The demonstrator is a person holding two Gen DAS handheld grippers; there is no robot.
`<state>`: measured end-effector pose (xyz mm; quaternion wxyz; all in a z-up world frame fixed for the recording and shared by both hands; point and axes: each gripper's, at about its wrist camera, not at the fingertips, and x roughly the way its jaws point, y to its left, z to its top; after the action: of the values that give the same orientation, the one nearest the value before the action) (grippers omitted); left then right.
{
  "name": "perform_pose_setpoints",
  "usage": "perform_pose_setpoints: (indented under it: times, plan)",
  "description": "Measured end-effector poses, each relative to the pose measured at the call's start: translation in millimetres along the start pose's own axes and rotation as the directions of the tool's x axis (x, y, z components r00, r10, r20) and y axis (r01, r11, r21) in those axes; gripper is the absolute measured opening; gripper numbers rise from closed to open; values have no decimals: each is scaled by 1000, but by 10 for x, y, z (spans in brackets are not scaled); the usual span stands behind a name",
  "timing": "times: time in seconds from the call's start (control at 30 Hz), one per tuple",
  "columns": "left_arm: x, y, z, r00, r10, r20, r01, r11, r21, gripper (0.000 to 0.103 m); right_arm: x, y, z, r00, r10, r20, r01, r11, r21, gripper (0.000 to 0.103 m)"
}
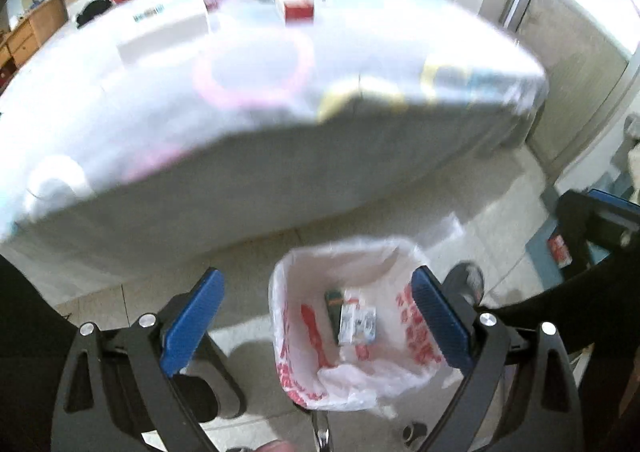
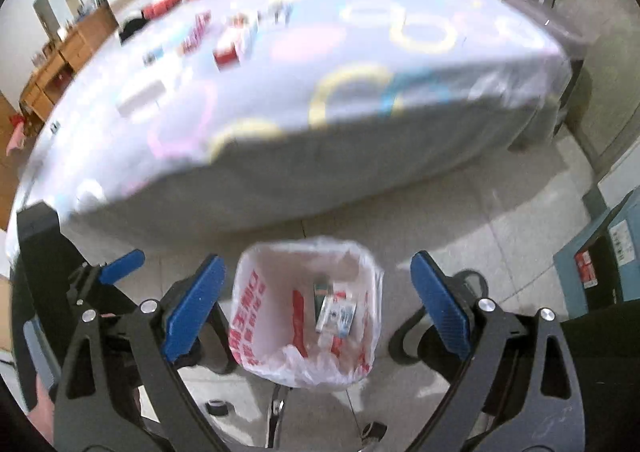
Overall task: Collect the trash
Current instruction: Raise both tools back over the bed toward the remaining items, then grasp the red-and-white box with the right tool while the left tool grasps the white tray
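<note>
- Left wrist view: left gripper (image 1: 320,316) spread wide, blue pads (image 1: 194,322) empty, nothing gripped.
- Hovers over bin (image 1: 352,320) lined with white bag, red print on bag too smeared to read.
- Few packets (image 1: 356,322) lying at bin bottom, labels illegible.
- Bin stands on tiled floor (image 1: 480,220) just off bed's near edge; likely parked there for a short carry from bed to bin.
- Bed (image 1: 240,72) covered by sheet with ring pattern; red box (image 1: 298,10) and other small items near far edge, blurred.
- Right gripper (image 1: 596,220) partly visible at right edge.
- Right wrist view: right gripper (image 2: 320,316) also wide open, pads (image 2: 440,308) bare, nothing held.
- Same bin (image 2: 304,316) directly below between the fingers, packets (image 2: 336,316) inside.
- More trash candidates on bed (image 2: 360,100): red box (image 2: 228,52), white box (image 2: 142,98), small packs towards far-left corner; writing unreadable from motion blur.
- Left gripper (image 2: 120,264) visible at left edge.
- Judgement: both tools over bin and empty reads as just-after-drop pose; next pickup probably back on bed.
</note>
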<state>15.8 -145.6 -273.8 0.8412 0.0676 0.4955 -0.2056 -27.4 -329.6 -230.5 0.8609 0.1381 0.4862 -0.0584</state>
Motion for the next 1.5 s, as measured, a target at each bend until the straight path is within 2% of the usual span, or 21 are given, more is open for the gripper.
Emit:
perform_pose_setpoints:
  times: [0.13, 0.33, 0.63, 0.83, 1.07, 1.2, 1.3, 1.5]
  plan:
    - [-344, 167, 123, 998, -17, 57, 21, 997, -75, 92, -442, -18, 218, 996, 26, 82, -27, 999, 17, 92]
    - [-787, 541, 410, 995, 26, 99, -6, 981, -196, 93, -905, 117, 592, 983, 49, 174, -43, 998, -37, 95]
    - [-1306, 1070, 1026, 979, 109, 173, -64, 967, -247, 95, -1105, 482, 1273, 971, 70, 228, -43, 992, -122, 95]
    - [-1387, 1342, 1470, 971, 154, 184, -106, 963, -247, 95, -1059, 796, 1707, 966, 97, 238, -56, 983, -176, 95]
    - [-1072, 1707, 1943, 981, 149, 127, -107, 950, -293, 95, -719, 1144, 2215, 978, 113, 177, -75, 975, -209, 95]
    - [-698, 1836, 2147, 992, 116, 58, -95, 954, -284, 95, -360, 1338, 2446, 987, 73, 142, -37, 969, -242, 95]
    - [-373, 1907, 2228, 996, 93, 1, -89, 956, -279, 95, -45, 1402, 2569, 993, 47, 104, -21, 971, -238, 95]
    - [208, 2008, 2223, 991, 86, -106, -111, 958, -265, 95, 744, 1447, 2754, 1000, -3, -1, 2, 977, -213, 95]
